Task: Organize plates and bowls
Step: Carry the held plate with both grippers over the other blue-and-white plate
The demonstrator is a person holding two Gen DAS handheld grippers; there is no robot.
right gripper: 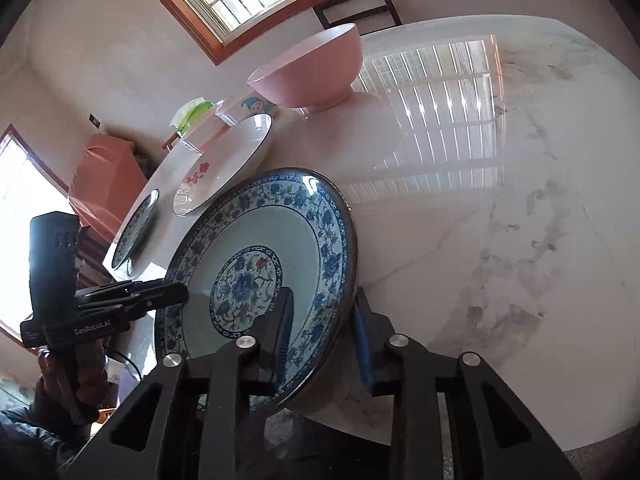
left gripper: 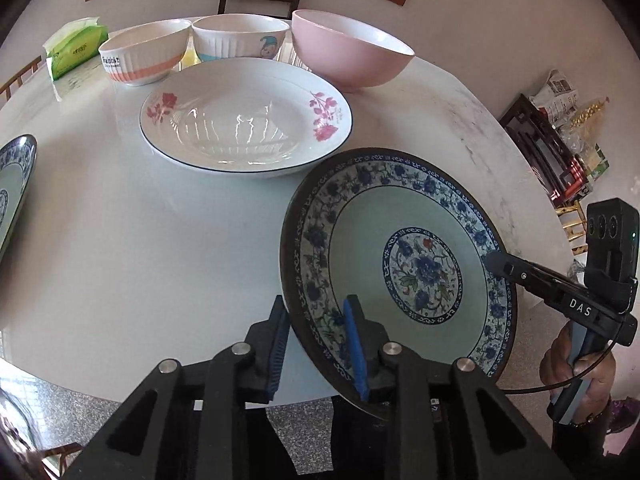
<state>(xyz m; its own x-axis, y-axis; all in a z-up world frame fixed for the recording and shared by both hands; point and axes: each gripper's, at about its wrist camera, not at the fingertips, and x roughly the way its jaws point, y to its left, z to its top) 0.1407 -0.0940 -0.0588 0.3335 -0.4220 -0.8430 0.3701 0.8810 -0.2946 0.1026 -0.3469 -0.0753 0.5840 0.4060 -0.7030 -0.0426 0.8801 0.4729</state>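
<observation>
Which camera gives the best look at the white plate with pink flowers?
The left wrist view: the white plate with pink flowers lies whole and unobstructed. The right wrist view shows it edge-on, smaller and partly behind the blue-patterned plate.

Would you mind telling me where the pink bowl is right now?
In the left wrist view the pink bowl stands on the table's far right side, beside the cartoon bowl and just behind the white rose plate.

Bare tabletop (left gripper: 120,240) left of blue plate (left gripper: 400,264)
</observation>
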